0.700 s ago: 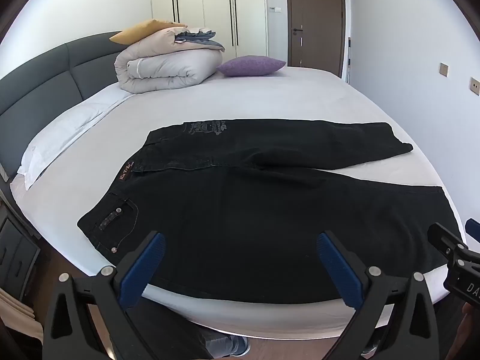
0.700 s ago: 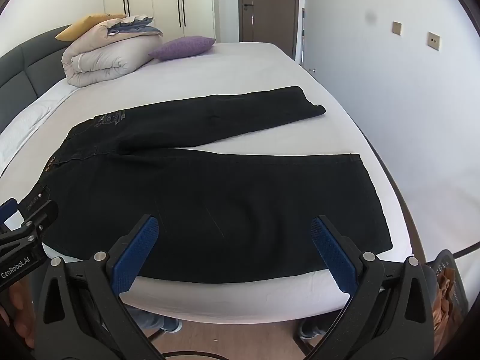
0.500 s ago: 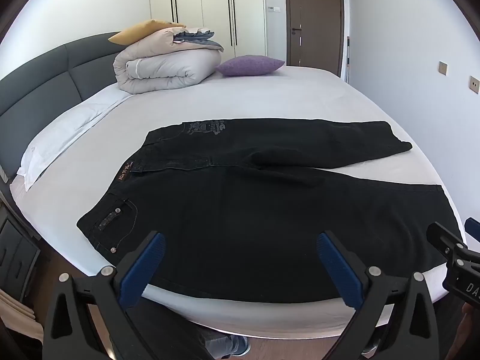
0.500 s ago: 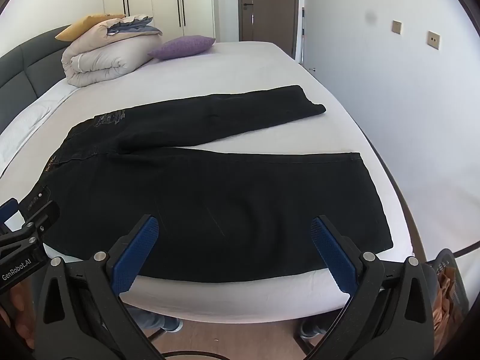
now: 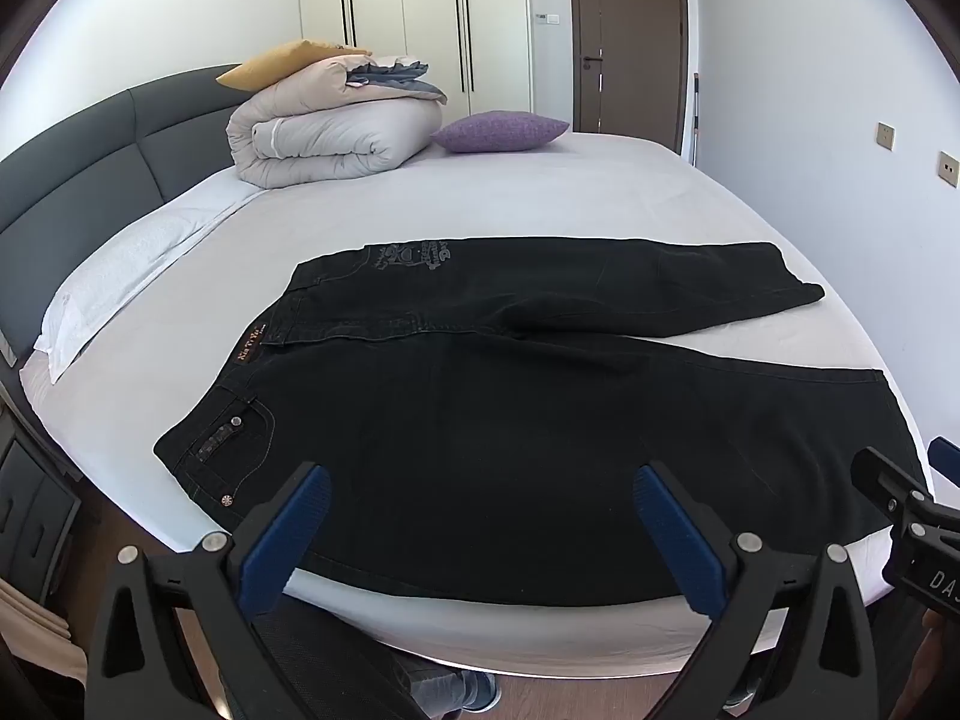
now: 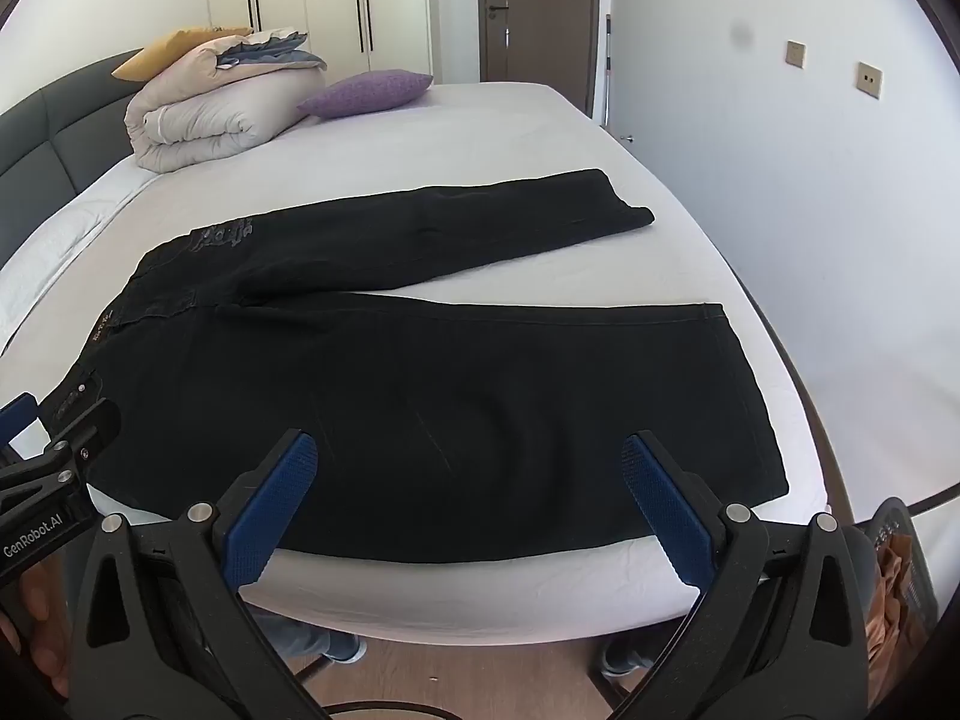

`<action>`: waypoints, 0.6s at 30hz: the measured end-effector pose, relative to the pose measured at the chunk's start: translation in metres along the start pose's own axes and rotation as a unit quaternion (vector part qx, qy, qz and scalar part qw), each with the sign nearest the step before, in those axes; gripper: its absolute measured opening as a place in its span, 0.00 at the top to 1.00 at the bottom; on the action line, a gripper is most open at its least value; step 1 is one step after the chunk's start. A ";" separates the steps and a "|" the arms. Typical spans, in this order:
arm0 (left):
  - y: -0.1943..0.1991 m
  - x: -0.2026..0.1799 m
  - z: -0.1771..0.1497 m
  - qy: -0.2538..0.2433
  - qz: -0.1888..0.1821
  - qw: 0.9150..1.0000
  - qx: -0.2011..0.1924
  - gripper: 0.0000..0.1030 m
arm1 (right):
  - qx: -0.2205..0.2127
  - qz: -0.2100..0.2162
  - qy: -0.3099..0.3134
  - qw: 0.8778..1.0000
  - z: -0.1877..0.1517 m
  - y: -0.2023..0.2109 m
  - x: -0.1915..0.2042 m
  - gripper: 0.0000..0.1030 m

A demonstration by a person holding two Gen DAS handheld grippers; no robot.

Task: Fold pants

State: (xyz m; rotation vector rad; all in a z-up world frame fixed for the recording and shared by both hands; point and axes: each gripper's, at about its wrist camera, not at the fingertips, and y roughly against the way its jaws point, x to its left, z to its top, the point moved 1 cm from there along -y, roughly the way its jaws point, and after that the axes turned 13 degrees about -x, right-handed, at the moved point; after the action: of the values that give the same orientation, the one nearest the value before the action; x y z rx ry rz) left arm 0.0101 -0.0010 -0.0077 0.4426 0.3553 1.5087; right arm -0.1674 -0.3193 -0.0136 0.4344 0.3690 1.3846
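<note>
A: Pants [image 5: 510, 420] flat on bed [image 5: 540, 204], legs splayed. No fold yet.
B: Left claw [image 5: 480, 531], right claw [image 6: 468, 507] both wide, empty. Next: grip near leg's edge, lay over far leg.

Home bedroom, bed [image 5: 540, 204], padded headboard [image 5: 90, 192], folded duvet [image 5: 336, 144], wardrobe [image 5: 432, 18]

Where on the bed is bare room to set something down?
Bare sheet lies between the pants and the purple pillow, and in the wedge between the two legs. The headboard end is crowded: folded duvet, pillows. Both grippers hover open at the near edge.
</note>
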 end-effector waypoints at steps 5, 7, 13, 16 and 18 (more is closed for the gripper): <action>-0.003 0.000 0.000 0.000 0.000 1.000 0.000 0.00 | 0.001 0.000 0.000 1.000 0.000 0.000 0.000 0.00; 0.000 0.000 0.000 0.000 0.000 1.000 0.000 0.00 | 0.001 0.000 0.000 1.000 0.001 0.000 0.000 0.00; 0.000 0.000 0.000 0.000 0.000 1.000 0.000 0.00 | 0.001 0.000 -0.001 1.000 0.001 -0.001 -0.001 0.00; 0.000 0.000 0.000 0.000 0.000 1.000 0.000 0.00 | 0.001 0.000 -0.001 1.000 -0.002 -0.002 0.003 0.00; -0.001 0.000 0.000 0.000 0.000 1.000 0.000 0.00 | 0.002 0.000 0.000 1.000 -0.002 -0.002 0.003 0.00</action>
State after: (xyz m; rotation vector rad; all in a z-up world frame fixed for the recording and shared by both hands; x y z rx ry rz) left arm 0.0107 -0.0011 -0.0080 0.4431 0.3559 1.5091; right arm -0.1664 -0.3162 -0.0168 0.4375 0.3709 1.3848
